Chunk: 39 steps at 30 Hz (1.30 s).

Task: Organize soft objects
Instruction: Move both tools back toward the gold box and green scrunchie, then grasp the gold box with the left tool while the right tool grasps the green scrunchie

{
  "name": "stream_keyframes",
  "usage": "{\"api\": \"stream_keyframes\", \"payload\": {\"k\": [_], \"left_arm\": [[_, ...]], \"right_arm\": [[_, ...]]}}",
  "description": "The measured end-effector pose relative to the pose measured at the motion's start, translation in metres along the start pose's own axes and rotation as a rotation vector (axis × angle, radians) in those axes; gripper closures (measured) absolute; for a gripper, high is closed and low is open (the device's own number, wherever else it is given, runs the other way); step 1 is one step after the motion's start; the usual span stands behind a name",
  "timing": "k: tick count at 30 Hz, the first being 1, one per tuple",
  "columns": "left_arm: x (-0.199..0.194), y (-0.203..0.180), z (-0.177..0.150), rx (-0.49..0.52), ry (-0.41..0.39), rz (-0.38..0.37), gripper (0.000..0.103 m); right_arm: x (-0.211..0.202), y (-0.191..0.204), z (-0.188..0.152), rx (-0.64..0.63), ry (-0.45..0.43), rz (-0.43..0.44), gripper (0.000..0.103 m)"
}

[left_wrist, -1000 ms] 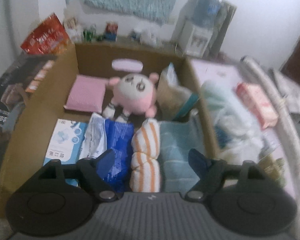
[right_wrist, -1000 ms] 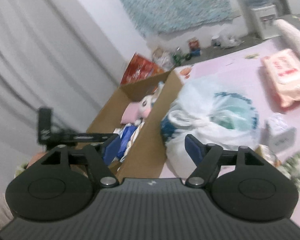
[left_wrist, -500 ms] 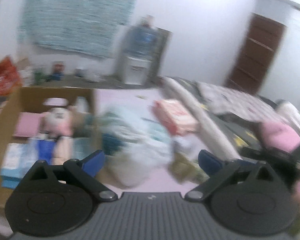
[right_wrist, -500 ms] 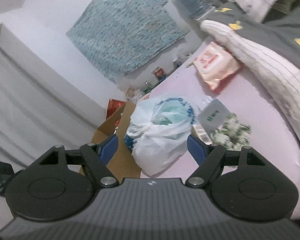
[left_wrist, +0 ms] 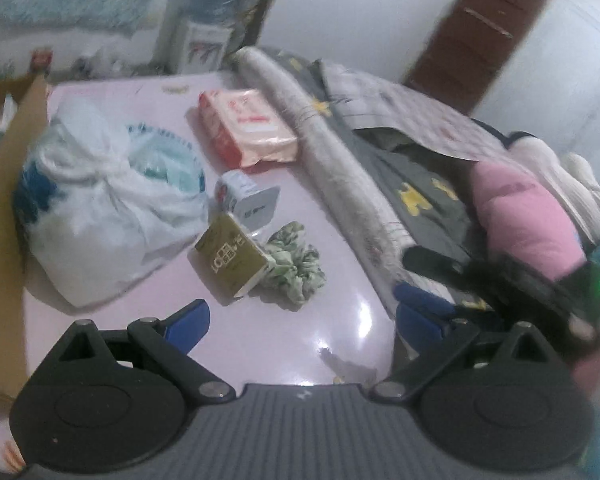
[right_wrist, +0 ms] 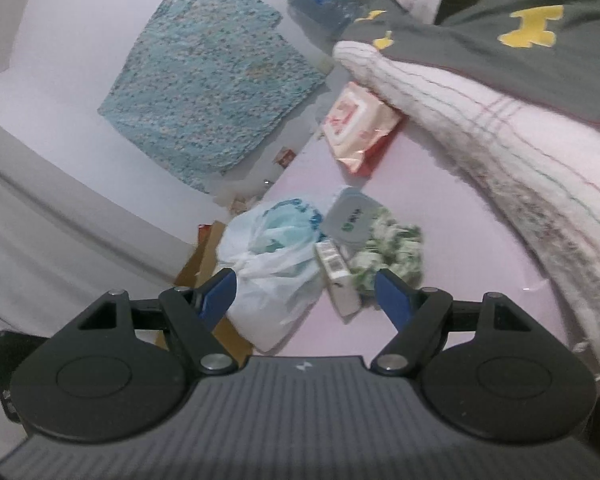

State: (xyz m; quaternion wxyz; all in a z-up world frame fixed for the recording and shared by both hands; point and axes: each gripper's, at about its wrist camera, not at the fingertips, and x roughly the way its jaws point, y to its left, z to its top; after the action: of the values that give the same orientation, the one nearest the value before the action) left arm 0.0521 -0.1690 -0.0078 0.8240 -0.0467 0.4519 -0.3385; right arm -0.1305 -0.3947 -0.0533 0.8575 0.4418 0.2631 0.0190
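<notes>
On the pink surface lie a tied white plastic bag point(left_wrist: 104, 208) of soft things, a green-and-white scrunchie point(left_wrist: 296, 264), a gold box point(left_wrist: 230, 260), a small grey-lidded box point(left_wrist: 248, 200) and a pink tissue pack point(left_wrist: 246, 126). My left gripper point(left_wrist: 302, 318) is open and empty, above bare surface just in front of the scrunchie. My right gripper point(right_wrist: 306, 294) is open and empty, tilted, held short of the bag point(right_wrist: 272, 248), the box point(right_wrist: 338, 276) and the scrunchie point(right_wrist: 388, 248). The right gripper's body also shows at the right of the left wrist view point(left_wrist: 480, 276).
The cardboard box wall point(left_wrist: 4, 184) stands at the left, beside the bag. A rolled white blanket point(left_wrist: 340, 164) and a grey quilt with yellow shapes point(left_wrist: 420, 184) border the right side. A pink soft item point(left_wrist: 520, 216) lies on the quilt. A water dispenser point(left_wrist: 208, 20) stands at the back.
My left gripper has swung right, from over the cardboard box's contents to the loose items on the pink surface. My right gripper has tilted and turned toward the same items. Both stayed open.
</notes>
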Motion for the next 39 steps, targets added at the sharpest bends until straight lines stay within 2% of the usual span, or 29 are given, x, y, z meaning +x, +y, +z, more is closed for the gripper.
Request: {"api": "stream_keyframes", "payload": {"k": [7, 10, 12, 18, 24, 26, 28, 32, 34, 39], "left_arm": [[0.051, 0.017, 0.02, -0.169, -0.025, 0.068, 0.006], [0.073, 0.027, 0.028, -0.224, -0.01, 0.082, 0.013], [0.088, 0.034, 0.032, -0.244, 0.008, 0.089, 0.019], [0.12, 0.052, 0.039, -0.268, 0.057, 0.121, 0.029], [0.141, 0.064, 0.041, -0.285, 0.102, 0.097, 0.037], [0.143, 0.067, 0.04, -0.293, 0.106, 0.077, 0.036], [0.144, 0.067, 0.039, -0.287, 0.104, 0.069, 0.037], [0.143, 0.066, 0.038, -0.255, 0.1, 0.064, 0.039], [0.141, 0.066, 0.037, -0.249, 0.105, 0.067, 0.039], [0.129, 0.062, 0.029, -0.21, 0.134, 0.088, 0.039]], "right_arm": [[0.006, -0.005, -0.001, -0.074, 0.015, -0.066, 0.027], [0.016, -0.002, -0.001, -0.129, 0.032, -0.099, 0.027], [0.025, 0.002, -0.001, -0.186, 0.048, -0.136, 0.027], [0.057, 0.014, -0.001, -0.357, 0.111, -0.21, 0.027], [0.1, 0.013, -0.002, -0.484, 0.153, -0.275, 0.028], [0.111, 0.01, -0.004, -0.506, 0.172, -0.307, 0.035], [0.12, 0.005, -0.008, -0.507, 0.204, -0.308, 0.057], [0.121, 0.003, -0.013, -0.492, 0.227, -0.297, 0.079], [0.116, 0.001, -0.015, -0.472, 0.232, -0.296, 0.083], [0.093, -0.001, -0.027, -0.444, 0.248, -0.308, 0.083]]}}
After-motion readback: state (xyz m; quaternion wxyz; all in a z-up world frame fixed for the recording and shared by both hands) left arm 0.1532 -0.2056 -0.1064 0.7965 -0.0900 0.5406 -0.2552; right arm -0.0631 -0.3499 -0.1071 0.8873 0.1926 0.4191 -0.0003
